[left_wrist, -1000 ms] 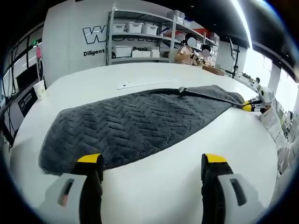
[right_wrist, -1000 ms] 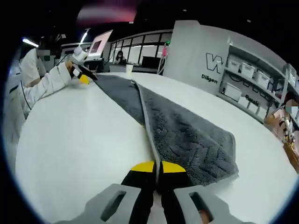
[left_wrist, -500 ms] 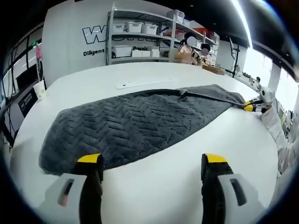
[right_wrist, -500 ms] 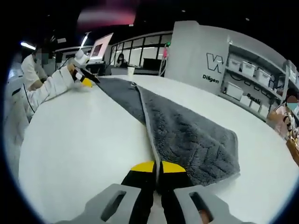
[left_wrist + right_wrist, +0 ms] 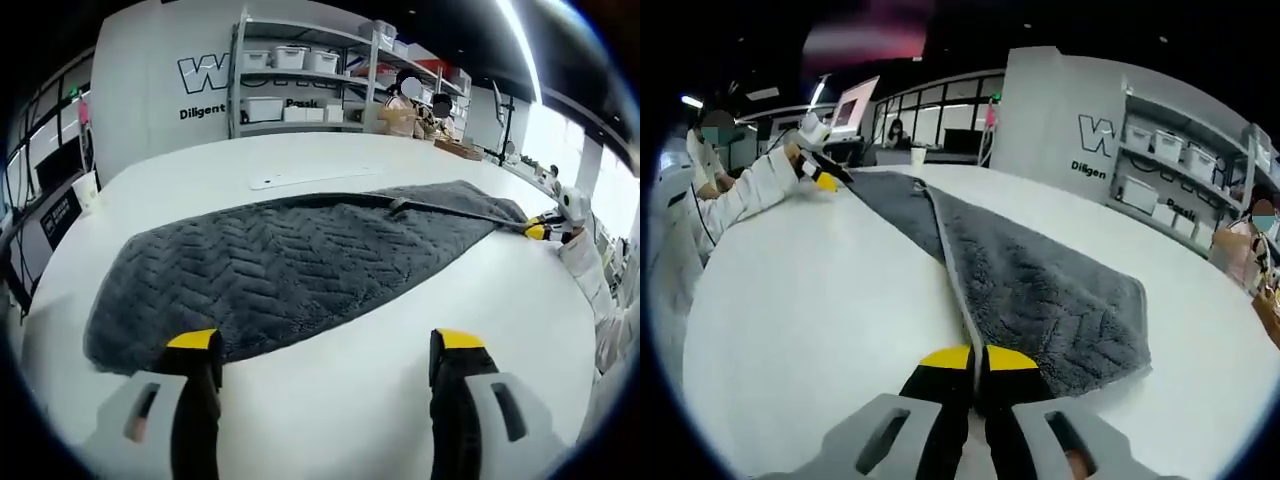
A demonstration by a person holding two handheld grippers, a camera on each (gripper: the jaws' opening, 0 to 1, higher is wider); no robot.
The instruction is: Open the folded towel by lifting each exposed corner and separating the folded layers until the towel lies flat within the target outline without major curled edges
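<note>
Folded flap slid rightward; grey towel (image 5: 290, 275) lies rumpled.

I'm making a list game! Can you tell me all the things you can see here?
towel: one, dark grey, spread long across the table
table: one, white, under the towel
paper cup: one, white, at the table's far end
shelf: one, grey metal, by the back wall, holding white bins
flat strip: one, white, on the table beyond the towel
left gripper: one, black with yellow tips, open, near the towel's edge
right gripper: one, black with yellow tips, shut on the towel's corner
</note>
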